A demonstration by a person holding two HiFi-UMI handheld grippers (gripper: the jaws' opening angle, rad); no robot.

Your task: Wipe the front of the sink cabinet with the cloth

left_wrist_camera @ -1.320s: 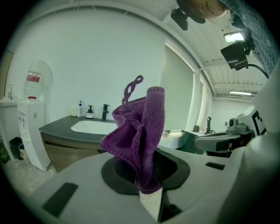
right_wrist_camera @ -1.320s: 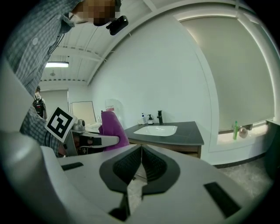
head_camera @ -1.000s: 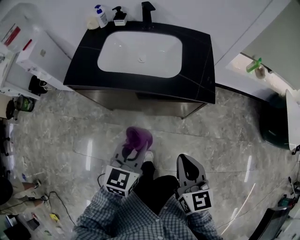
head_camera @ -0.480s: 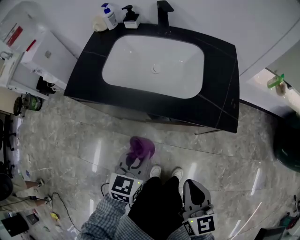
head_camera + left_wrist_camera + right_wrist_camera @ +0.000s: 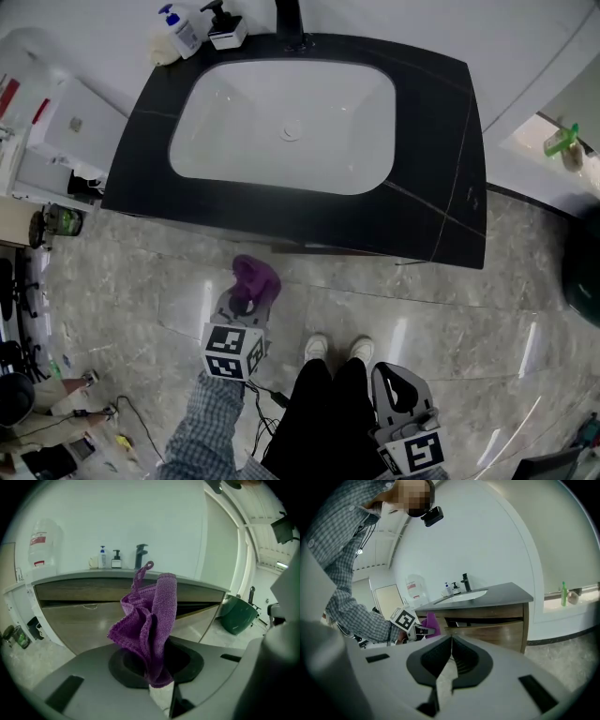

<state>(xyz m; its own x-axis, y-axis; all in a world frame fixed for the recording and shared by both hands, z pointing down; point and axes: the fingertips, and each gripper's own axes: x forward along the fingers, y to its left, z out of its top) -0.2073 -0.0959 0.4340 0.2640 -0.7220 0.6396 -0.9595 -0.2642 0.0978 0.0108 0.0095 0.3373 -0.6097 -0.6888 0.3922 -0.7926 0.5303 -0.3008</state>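
Observation:
The sink cabinet has a black top (image 5: 441,169) round a white basin (image 5: 286,117); its brown wooden front (image 5: 89,618) fills the middle of the left gripper view. My left gripper (image 5: 246,302) is shut on a bunched purple cloth (image 5: 150,620), which stands up from the jaws a short way in front of the cabinet, apart from it. The same cloth (image 5: 254,279) shows just below the counter's edge in the head view. My right gripper (image 5: 397,390) hangs low beside the person's legs, shut on nothing, and looks toward the cabinet's right corner (image 5: 501,618).
Soap bottles (image 5: 178,30) and a black faucet (image 5: 287,19) stand at the counter's back. A white appliance (image 5: 66,127) sits left of the cabinet, a dark green bin (image 5: 240,613) to its right. The person's shoes (image 5: 337,349) are on the glossy marble floor; cables lie lower left.
The person has stepped nearer the cabinet. The left gripper has carried the cloth closer to the cabinet front, and the right gripper has dropped lower in the head view.

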